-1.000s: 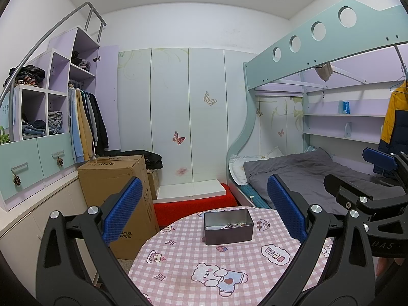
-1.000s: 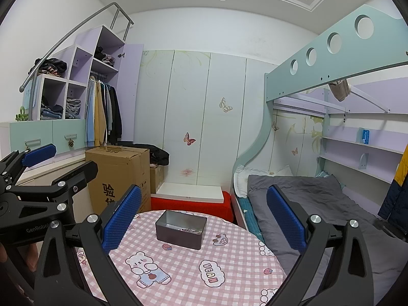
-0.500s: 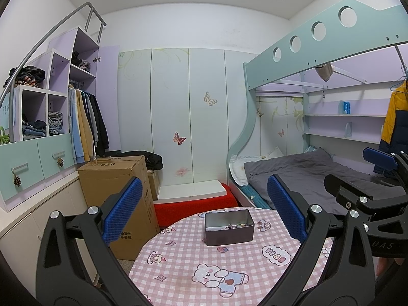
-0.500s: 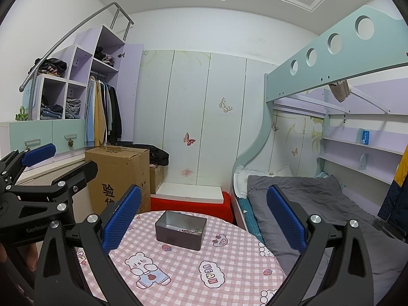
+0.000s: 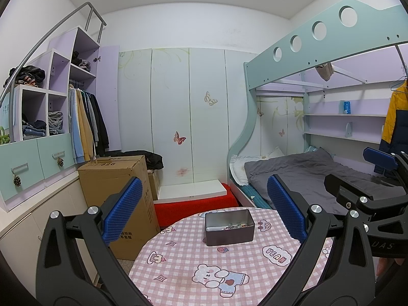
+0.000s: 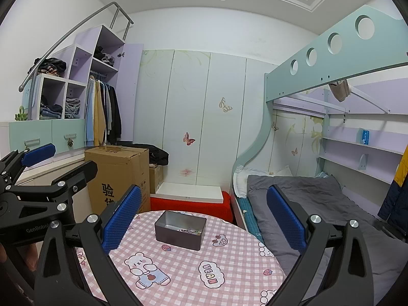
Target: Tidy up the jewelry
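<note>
A dark grey metal box [image 5: 229,227] stands on a round table with a pink checked cloth [image 5: 188,267]. Small pieces of jewelry [image 5: 233,226] lie inside it. The box also shows in the right wrist view [image 6: 180,229], with the jewelry [image 6: 188,230] in it. My left gripper [image 5: 204,211] is open and empty, held above the near side of the table. My right gripper [image 6: 204,211] is open and empty, held to the right of the left one. Each gripper shows at the edge of the other's view.
A tall cardboard box [image 5: 119,199] stands left of the table. A bunk bed with grey bedding [image 5: 306,173] is on the right. A red mat with a white board [image 5: 193,199] lies behind the table. Wardrobe shelves [image 5: 51,107] are at the left.
Both views have shifted very slightly; the box sits a touch further off. Both grippers stay open and empty.
</note>
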Demonstrator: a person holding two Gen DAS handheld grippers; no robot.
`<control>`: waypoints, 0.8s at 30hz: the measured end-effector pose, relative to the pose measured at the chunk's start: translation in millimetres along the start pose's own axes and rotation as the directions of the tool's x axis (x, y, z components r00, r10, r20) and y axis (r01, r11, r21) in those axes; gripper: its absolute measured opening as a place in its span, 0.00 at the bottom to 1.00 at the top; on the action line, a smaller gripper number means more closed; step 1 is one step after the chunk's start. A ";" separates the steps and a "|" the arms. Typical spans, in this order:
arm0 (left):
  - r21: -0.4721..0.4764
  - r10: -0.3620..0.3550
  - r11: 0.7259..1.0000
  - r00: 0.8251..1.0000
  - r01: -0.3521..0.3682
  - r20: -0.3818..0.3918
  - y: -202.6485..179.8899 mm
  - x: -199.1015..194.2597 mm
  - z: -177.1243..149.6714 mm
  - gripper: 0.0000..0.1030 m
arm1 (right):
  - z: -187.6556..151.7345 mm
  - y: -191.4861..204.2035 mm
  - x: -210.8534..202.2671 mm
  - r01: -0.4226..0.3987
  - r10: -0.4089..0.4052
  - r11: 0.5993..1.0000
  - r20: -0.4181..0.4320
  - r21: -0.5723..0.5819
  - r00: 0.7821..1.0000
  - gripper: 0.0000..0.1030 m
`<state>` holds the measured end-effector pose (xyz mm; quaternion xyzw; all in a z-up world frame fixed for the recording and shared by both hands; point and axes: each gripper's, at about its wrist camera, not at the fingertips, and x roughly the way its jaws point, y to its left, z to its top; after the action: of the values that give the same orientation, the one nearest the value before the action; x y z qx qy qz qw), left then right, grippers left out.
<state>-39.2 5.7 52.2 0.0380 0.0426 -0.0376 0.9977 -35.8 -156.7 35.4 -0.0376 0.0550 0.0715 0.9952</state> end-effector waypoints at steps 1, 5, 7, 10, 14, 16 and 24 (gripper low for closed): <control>0.000 0.000 1.000 1.000 0.000 -0.001 0.4 0.2 -0.5 0.94 | -0.1 0.0 0.0 0.001 -0.001 1.000 0.000 -0.001 1.000 0.92; 0.000 0.001 1.000 1.000 -0.001 -0.004 1.9 0.9 -1.0 0.94 | -1.6 -1.2 0.3 0.002 -0.002 1.000 -0.002 -0.001 1.000 0.92; 0.001 0.001 1.000 1.000 -0.001 -0.004 2.5 1.0 -1.4 0.94 | -1.4 -1.4 0.2 0.002 -0.002 1.000 -0.002 0.000 1.000 0.92; 0.000 0.001 1.000 1.000 -0.001 -0.006 3.0 1.3 -1.3 0.94 | -1.8 -1.5 0.2 0.002 -0.002 1.000 -0.003 0.000 1.000 0.92; 0.000 0.001 1.000 1.000 -0.001 -0.006 3.3 1.9 -1.0 0.94 | -2.4 -2.5 0.1 0.002 -0.002 1.000 -0.003 0.001 1.000 0.92; 0.001 0.001 1.000 1.000 -0.001 -0.006 3.2 2.0 -0.9 0.94 | -2.6 -3.2 0.2 0.002 -0.002 1.000 -0.004 0.001 1.000 0.92; 0.002 0.003 1.000 1.000 -0.003 -0.008 5.3 2.6 -2.1 0.94 | -7.0 -7.3 1.5 0.004 -0.004 1.000 -0.010 0.003 1.000 0.92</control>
<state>-36.3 11.0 50.3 0.0393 0.0466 -0.0362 0.9975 -34.0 -164.3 28.7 -0.0368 0.0600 0.0691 0.9951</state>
